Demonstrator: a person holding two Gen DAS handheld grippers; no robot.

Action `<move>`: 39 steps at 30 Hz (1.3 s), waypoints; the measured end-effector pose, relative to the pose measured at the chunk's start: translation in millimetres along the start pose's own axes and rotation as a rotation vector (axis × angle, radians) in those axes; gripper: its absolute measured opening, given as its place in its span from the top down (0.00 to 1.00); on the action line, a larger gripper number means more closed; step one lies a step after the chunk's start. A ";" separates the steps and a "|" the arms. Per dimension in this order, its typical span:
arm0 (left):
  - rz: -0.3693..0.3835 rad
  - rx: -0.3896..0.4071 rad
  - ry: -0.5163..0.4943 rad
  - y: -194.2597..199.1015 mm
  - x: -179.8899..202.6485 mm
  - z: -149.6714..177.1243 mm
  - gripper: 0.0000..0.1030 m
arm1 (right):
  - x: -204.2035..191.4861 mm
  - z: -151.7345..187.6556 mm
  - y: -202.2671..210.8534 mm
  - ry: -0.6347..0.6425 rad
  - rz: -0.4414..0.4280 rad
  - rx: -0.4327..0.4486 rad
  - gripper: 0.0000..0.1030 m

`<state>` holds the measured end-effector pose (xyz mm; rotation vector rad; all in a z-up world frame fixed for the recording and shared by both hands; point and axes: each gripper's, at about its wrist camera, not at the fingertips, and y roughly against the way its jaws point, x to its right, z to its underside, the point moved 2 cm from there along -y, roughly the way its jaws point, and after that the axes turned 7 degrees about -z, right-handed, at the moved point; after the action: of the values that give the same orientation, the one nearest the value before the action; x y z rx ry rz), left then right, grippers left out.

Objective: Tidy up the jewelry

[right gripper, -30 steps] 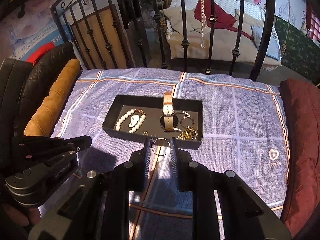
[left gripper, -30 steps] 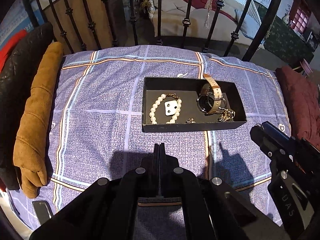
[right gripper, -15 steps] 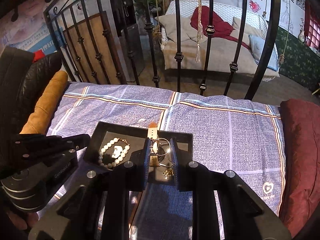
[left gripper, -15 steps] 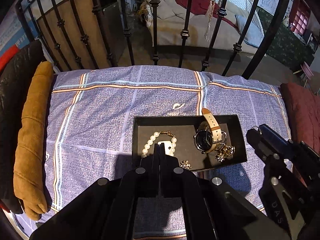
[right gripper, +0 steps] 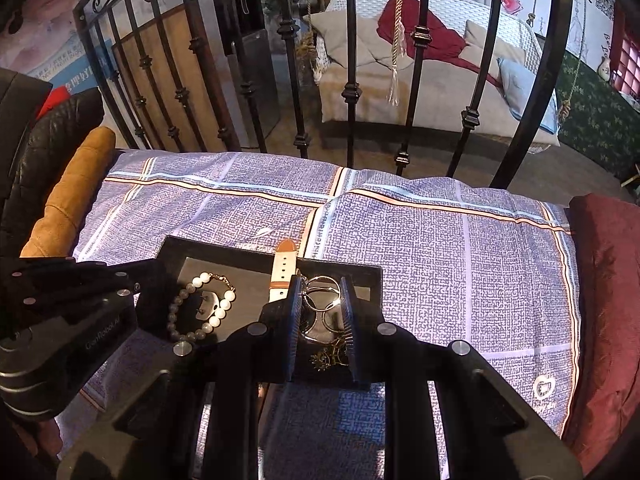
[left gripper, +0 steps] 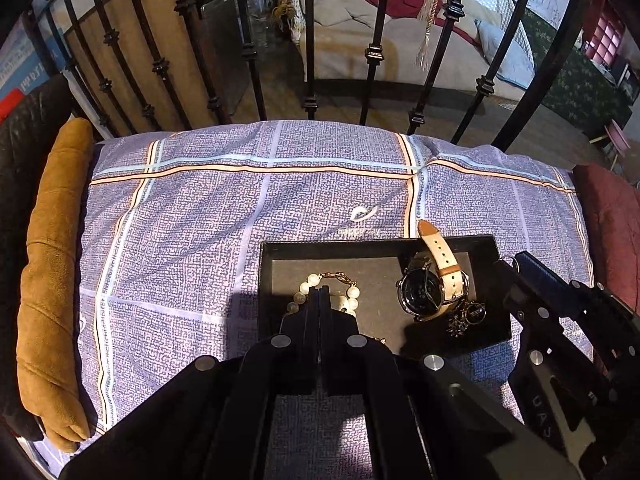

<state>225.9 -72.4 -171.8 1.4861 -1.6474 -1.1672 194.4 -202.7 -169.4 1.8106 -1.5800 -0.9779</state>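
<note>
While its jaws stand pressed together with nothing between them, the left gripper (left gripper: 319, 292) hangs over the near left part of a black tray (left gripper: 328, 246) on a blue checked bedcover (left gripper: 192, 224), hiding part of the pearl bracelet (right gripper: 208, 308) in the tray. Beside it the right gripper (right gripper: 320, 308) is poised over the tray's right end, jaws held slightly apart around a thin silver ring (right gripper: 320, 286); whether the pads actually pinch it cannot be told. More rings and a gold trinket (right gripper: 326, 356) lie below, partly screened by the fingers. A watch (left gripper: 428, 288) with a tan strap rests in the tray's right half, the strap rising over the far rim. Along the bedcover's left edge lies a tan suede garment (left gripper: 52, 264), along the right a maroon cushion (left gripper: 612, 232). Beyond the far edge stands a black iron railing (left gripper: 310, 40), with a cushioned swing seat (right gripper: 432, 60) behind it.
</note>
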 end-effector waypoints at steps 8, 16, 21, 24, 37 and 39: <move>0.000 -0.007 0.001 -4.3 -0.2 0.2 1.00 | 3.8 0.0 -2.2 -0.003 0.016 -0.004 0.80; -0.141 -0.009 0.021 -5.8 -7.8 -0.5 0.11 | 8.7 0.9 1.0 -0.025 0.058 -0.001 0.36; -0.134 0.016 0.054 2.4 -18.1 -1.1 0.06 | 12.5 2.2 6.6 -0.041 0.043 0.000 0.36; -0.137 0.027 0.054 7.6 -19.0 -0.2 0.06 | 12.5 1.9 13.6 -0.054 0.038 0.010 0.36; -0.248 0.046 0.078 32.3 -26.4 19.9 0.06 | 16.1 20.0 35.4 -0.137 0.103 -0.046 0.36; -0.207 0.046 0.094 36.4 -29.6 24.6 0.06 | 14.9 23.8 39.6 -0.148 0.103 -0.049 0.36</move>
<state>193.6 -39.4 -145.9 1.7476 -1.4947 -1.1552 152.5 -222.4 -154.7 1.6389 -1.7042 -1.1148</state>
